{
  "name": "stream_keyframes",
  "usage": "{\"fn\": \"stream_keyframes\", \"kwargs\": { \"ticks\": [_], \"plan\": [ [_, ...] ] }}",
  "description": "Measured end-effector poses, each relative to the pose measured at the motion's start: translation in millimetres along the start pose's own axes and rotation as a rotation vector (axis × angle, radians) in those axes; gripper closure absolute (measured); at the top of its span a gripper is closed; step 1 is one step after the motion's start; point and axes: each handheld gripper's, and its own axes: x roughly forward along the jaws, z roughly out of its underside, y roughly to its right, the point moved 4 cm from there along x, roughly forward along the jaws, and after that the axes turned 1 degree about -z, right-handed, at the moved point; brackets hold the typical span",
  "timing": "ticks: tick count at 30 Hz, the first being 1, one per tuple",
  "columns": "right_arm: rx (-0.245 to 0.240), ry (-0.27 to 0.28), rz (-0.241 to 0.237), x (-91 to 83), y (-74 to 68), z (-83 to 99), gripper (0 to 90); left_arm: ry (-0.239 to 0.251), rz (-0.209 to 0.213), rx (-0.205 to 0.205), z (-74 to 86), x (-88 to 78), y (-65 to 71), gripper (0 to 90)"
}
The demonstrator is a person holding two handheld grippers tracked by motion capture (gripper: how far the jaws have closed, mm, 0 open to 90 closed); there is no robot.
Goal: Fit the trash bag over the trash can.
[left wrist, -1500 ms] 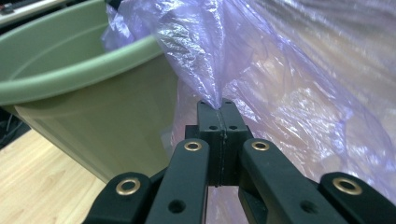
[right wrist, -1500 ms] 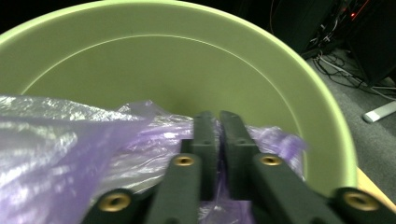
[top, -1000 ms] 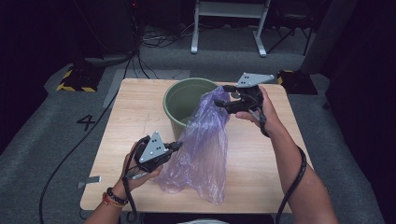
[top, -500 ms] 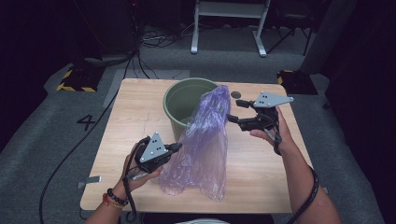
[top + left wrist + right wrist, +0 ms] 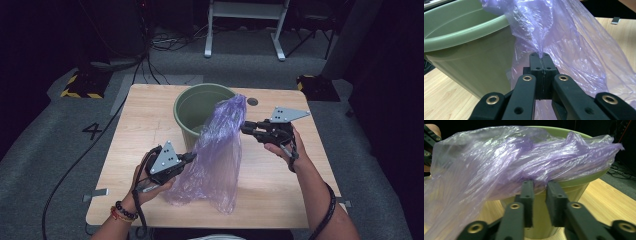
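Purple plastic bag (image 5: 217,155), draped from the green bin (image 5: 192,107) rim down onto the table (image 5: 142,112).

Pinched low at one edge by the clamped left gripper (image 5: 187,157); upper end just ahead of the right gripper (image 5: 245,129), jaws narrowed with a gap showing, just been closing, film at their tips, pinch not certain. Long axis rim-to-tabletop. Floor marking legible: "4" (image 5: 93,131).

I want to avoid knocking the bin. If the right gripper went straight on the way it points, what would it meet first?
Probably the purple bag, just past the right gripper; the green bin's rim lies right behind it, though depth is hard to judge.
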Motion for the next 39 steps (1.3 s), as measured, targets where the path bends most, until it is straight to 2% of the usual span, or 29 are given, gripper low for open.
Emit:
{"fn": "stream_keyframes", "kwargs": {
  "ticks": [4, 10, 15, 19, 22, 27, 29, 31, 34, 36, 39],
  "plan": [
    [-0.023, 0.014, -0.002, -1.0, -1.3, -4.5, 89.6, 0.012, 0.000, 0.003, -2.7, -1.2, 0.4, 90.0],
    [-0.060, 0.034, -0.006, -3.5, -5.4, -22.0, 90.0, 0.043, -0.003, 0.008, -9.4, -8.3, -1.5, 90.0],
    [-0.082, 0.020, 0.001, 6.2, -5.3, -37.7, 90.0, 0.071, -0.016, 0.001, -14.2, -14.4, -6.6, 90.0],
    [-0.081, -0.006, 0.006, 21.1, -0.3, -51.2, 90.0, 0.083, -0.024, -0.014, -14.4, -15.9, -12.3, 90.0],
    [-0.084, -0.064, 0.006, 34.3, 4.3, -57.9, 90.0, 0.089, -0.028, -0.024, -13.8, -16.1, -15.7, 90.0],
    [-0.032, -0.151, -0.004, 55.3, 15.5, -61.2, 90.0, 0.099, -0.039, -0.028, -14.4, -15.1, -20.1, 90.0],
    [-0.027, -0.182, 0.012, 61.6, 18.4, -62.6, 89.8, 0.105, -0.042, -0.034, -15.3, -14.3, -21.4, 90.0],
    [-0.020, -0.212, 0.023, 66.4, 20.8, -63.3, 85.7, 0.110, -0.048, -0.037, -17.3, -14.5, -23.0, 90.0],
    [-0.015, -0.243, 0.048, 72.0, 23.3, -62.4, 73.5, 0.122, -0.052, -0.044, -21.6, -14.3, -25.6, 90.0],
    [-0.025, -0.238, 0.070, 72.6, 24.1, -61.6, 62.1, 0.117, -0.061, -0.042, -22.9, -12.8, -27.6, 90.0],
    [-0.036, -0.203, 0.096, 67.6, 26.0, -61.5, 53.1, 0.110, -0.064, -0.060, -21.6, -9.8, -31.5, 90.0]
  ]
}}
